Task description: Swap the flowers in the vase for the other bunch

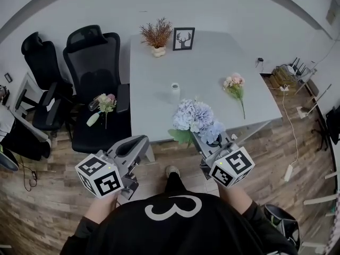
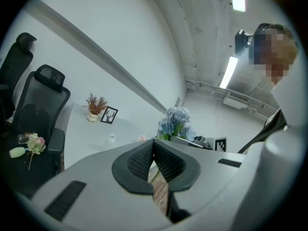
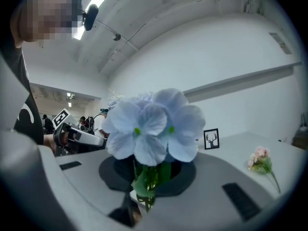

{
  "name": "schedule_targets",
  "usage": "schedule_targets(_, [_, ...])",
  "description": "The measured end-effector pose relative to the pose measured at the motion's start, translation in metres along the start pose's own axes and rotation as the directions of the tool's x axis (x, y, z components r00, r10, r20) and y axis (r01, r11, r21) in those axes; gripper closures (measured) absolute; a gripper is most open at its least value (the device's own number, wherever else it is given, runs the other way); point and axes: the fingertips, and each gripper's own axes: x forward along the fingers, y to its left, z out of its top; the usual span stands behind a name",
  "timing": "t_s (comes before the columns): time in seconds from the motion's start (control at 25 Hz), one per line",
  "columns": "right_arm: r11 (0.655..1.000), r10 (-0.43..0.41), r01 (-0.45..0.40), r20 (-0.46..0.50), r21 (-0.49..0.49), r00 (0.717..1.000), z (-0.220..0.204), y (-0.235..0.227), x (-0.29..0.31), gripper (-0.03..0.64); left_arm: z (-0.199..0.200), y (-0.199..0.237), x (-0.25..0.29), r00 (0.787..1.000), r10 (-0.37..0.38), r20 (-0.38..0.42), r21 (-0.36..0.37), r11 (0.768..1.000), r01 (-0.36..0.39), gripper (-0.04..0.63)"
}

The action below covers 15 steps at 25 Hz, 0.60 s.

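My right gripper (image 1: pixel 201 138) is shut on the green stems of a pale blue hydrangea bunch (image 1: pixel 194 117), held at the near edge of the table (image 1: pixel 212 62). In the right gripper view the blue blooms (image 3: pixel 153 126) rise straight out of the jaws and hide the pads. A small white vase (image 1: pixel 174 93) stands mid-table with no flowers showing in it. A pink bunch (image 1: pixel 234 84) lies on the table to the right, also seen as the pink bunch (image 3: pixel 260 160). My left gripper (image 1: pixel 137 144) is shut and empty, off the table's near left corner; its pads (image 2: pixel 144 159) meet.
A second pink posy (image 1: pixel 105 103) lies on the seat of a black office chair (image 1: pixel 95 62) left of the table, with another chair (image 1: pixel 42 73) beside it. A potted dried plant (image 1: pixel 157 36) and a framed deer picture (image 1: pixel 184 38) stand at the table's far edge. Cables lie on the floor at right.
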Motion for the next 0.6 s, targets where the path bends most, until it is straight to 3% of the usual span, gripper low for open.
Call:
schedule_targets(0.36, [0.998, -0.057, 0.060, -0.095, 0.027, 0.994, -0.040, -0.016, -0.010, 0.551, -0.016, 0.004, 0.003, 1.000, -0.002, -0.030, -0.041, 0.999, 0.000, 0.584])
schedule_targets(0.6, [0.993, -0.114, 0.118, -0.132, 0.021, 0.985, -0.047, -0.057, -0.014, 0.551, -0.016, 0.007, 0.029, 0.999, -0.023, -0.033, -0.039, 0.999, 0.021, 0.583])
